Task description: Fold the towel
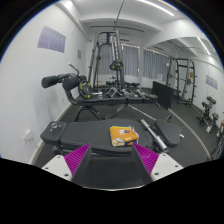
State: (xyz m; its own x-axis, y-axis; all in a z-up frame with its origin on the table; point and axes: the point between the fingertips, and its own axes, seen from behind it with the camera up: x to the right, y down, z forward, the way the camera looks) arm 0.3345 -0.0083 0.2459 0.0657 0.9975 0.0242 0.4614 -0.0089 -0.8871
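The small orange folded cloth, presumably the towel (121,134), lies flat on the dark worktop (60,135) just beyond the gripper (112,158), whose jaws stand released and empty, so the approach step is judged in hand, the next move requiring descent onto a towel edge.

Gripper (111,160): two fingers with magenta pads (78,157), spread apart, nothing held between them. Just ahead of the fingers: a dark surface (60,135) bearing a small orange folded item (122,133), possibly the towel, too small to tell for sure. Beyond it: a gym room with a cable machine (112,60), a weight rack (183,80), and an exercise bike (75,85). White walls; a poster (50,40) hangs on the wall beside the bike.
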